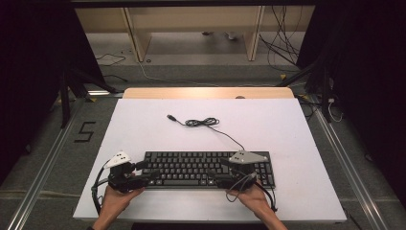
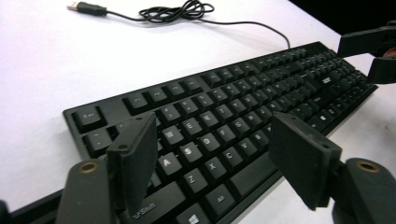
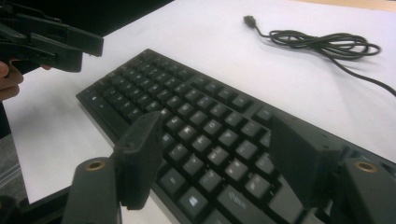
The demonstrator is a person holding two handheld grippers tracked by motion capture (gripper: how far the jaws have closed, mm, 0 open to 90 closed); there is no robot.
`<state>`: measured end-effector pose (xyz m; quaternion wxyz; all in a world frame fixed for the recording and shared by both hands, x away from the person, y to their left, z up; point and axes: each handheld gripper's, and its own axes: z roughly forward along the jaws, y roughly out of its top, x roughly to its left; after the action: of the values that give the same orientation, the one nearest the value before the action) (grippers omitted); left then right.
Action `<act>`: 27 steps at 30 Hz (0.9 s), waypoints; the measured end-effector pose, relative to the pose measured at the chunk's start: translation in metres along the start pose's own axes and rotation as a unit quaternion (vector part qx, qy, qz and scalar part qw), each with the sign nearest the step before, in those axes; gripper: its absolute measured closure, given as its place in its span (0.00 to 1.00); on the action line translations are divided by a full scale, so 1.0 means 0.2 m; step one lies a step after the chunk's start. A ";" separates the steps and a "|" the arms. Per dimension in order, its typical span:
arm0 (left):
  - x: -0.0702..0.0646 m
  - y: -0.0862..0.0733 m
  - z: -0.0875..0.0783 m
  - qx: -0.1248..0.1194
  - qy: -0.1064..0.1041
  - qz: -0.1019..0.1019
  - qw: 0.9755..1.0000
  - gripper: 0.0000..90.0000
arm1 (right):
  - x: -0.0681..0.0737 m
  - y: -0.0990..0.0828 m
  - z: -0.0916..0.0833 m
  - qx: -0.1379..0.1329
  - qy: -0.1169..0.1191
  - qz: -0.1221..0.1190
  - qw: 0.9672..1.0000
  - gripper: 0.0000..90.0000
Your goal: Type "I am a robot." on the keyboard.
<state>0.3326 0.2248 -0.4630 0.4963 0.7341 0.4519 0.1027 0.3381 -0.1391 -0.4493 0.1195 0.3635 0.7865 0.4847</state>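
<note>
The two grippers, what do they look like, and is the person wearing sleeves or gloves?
The left gripper and the right gripper are black, each with two flat rectangular jaws on arms with a brass-coloured eyelet. Each is topped by a light grey three-cornered plate and trails a thin black cable. The hands are bare and gloveless; no sleeve shows on the forearms.

A lab or recording studio, not a home: white work table [image 1: 143,124] ringed by black curtains [image 1: 28,72], metal floor rails [image 1: 43,167], a taped "5" [image 1: 84,131] on grey carpet, loose cables [image 1: 282,52] trailing past a bare plywood frame [image 1: 191,28] behind.
</note>
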 end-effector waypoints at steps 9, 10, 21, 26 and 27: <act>0.03 -0.01 0.00 0.020 0.023 -0.009 0.999 0.49 | 0.02 0.04 0.10 0.014 0.009 -0.005 1.000 0.45; 0.03 -0.01 0.00 0.025 0.027 -0.008 0.999 0.52 | 0.02 0.04 0.11 0.016 0.009 -0.003 1.000 0.46; 0.04 -0.02 0.01 0.064 0.042 0.006 0.997 0.82 | 0.03 0.07 0.22 0.042 0.006 0.001 0.999 0.73; 0.05 -0.03 0.01 0.073 0.043 0.009 0.996 0.91 | 0.04 0.08 0.27 0.049 0.009 0.000 0.999 0.85; 0.05 -0.03 0.01 0.075 0.042 0.009 0.996 0.93 | 0.05 0.08 0.28 0.051 0.009 0.001 0.999 0.88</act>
<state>0.3359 0.2310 -0.4714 0.4194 0.7683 0.4722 0.1041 0.3692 -0.0906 -0.4618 0.0933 0.3657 0.8106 0.4478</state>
